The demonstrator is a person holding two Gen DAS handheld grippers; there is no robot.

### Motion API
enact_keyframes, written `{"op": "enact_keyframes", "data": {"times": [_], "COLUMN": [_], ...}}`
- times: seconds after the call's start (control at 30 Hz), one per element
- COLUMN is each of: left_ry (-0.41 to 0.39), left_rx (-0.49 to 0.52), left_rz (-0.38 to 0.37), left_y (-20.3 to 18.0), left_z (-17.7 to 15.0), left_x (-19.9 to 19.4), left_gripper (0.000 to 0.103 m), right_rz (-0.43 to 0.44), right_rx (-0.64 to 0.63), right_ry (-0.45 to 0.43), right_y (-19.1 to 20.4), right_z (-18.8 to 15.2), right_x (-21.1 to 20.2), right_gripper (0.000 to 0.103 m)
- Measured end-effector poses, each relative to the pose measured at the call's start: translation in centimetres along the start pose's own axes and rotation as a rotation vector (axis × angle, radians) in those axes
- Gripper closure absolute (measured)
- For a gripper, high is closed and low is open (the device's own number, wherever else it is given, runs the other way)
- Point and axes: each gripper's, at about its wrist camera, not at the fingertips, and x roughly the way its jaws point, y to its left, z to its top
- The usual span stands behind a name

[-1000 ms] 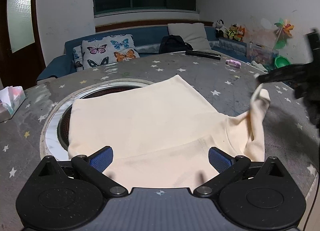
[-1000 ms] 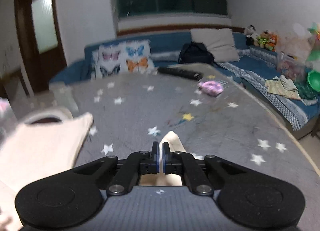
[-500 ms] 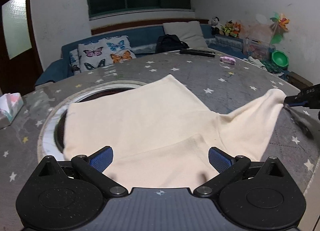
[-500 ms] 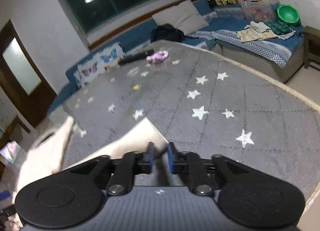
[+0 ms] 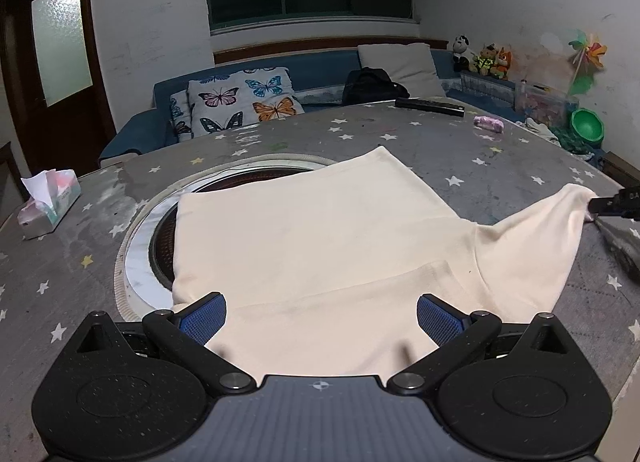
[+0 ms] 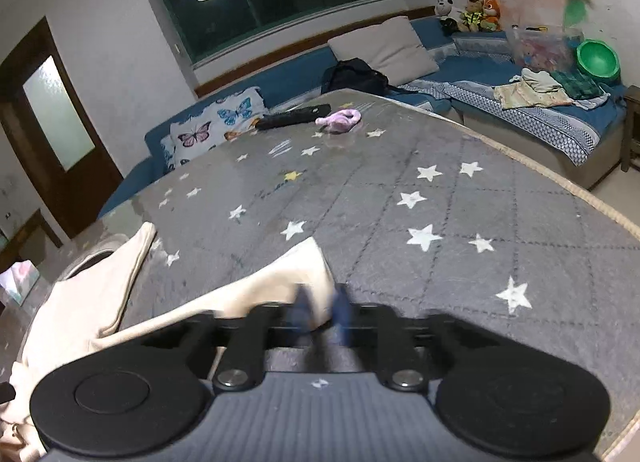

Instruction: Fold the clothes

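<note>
A cream T-shirt (image 5: 312,238) lies flat on the grey star-patterned table, partly over a round inset (image 5: 140,230). My left gripper (image 5: 320,316) is open, fingers wide apart, low over the shirt's near edge. One sleeve (image 5: 532,238) is stretched out to the right, its tip at my right gripper's fingers (image 5: 612,204). In the right wrist view the right gripper (image 6: 322,312) is blurred and its jaws stand slightly apart, with the sleeve tip (image 6: 296,270) lying between and just ahead of them.
A tissue box (image 5: 48,198) sits at the table's left edge. A black remote (image 5: 430,104) and a small purple object (image 5: 488,124) lie at the far side. The table's edge (image 6: 580,198) runs to the right, with a blue sofa beyond.
My right gripper carried the sleeve outward to the right and down to the table, then its jaws parted from shut. The left gripper stayed open over the near edge.
</note>
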Motion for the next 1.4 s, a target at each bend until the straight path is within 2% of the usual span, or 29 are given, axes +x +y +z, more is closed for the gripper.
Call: {"op": "enact_keyframes", "data": {"times": [0.1,0.27,0.43,0.53,0.73,0.93,1.03,1.2,1.3,1.4], "left_ry": [0.005,0.019,0.006,-0.001,-0.013,-0.028,-0.037,-0.05,-0.049,-0.043], "left_rx": [-0.001,-0.002,-0.01,-0.029,-0.076,-0.133,-0.159,-0.196,-0.213,-0.223], "left_rz": [0.0,0.01,0.031,0.057,0.101,0.133,0.144,0.159,0.163,0.165], "left_y": [0.1,0.3,1.5,2.6,5.3,8.0,9.2,10.6,11.0,11.3], "left_z": [-0.2,-0.6,-0.9,-1.3,-2.4,-3.9,-4.6,-5.5,-6.0,-6.4], "left_x": [0.0,0.2,-0.4,-0.6,-1.7,-3.1,-3.8,-4.9,-5.3,-5.4], "left_gripper": [0.0,0.0,0.0,0.0,0.0,0.0,0.0,0.0,0.0,0.0], "right_rz": [-0.027,-0.04,0.002,0.056,0.241,0.45,0.537,0.631,0.66,0.667], "right_rx": [0.011,0.037,0.049,0.035,-0.079,-0.254,-0.349,-0.476,-0.511,-0.525], "right_ry": [-0.036,0.02,-0.004,-0.01,-0.023,0.033,0.079,0.179,0.256,0.295], "right_y": [-0.3,-1.1,-0.5,1.1,8.1,18.5,23.9,31.2,33.8,34.5], "right_z": [0.4,0.2,1.5,2.8,5.1,5.1,3.6,0.0,-2.6,-3.9], "right_x": [-1.2,-0.1,-1.6,-2.9,-5.4,-5.8,-5.2,-3.0,-1.5,-0.9], "right_gripper": [0.098,0.098,0.099,0.099,0.099,0.099,0.099,0.099,0.099,0.094]}}
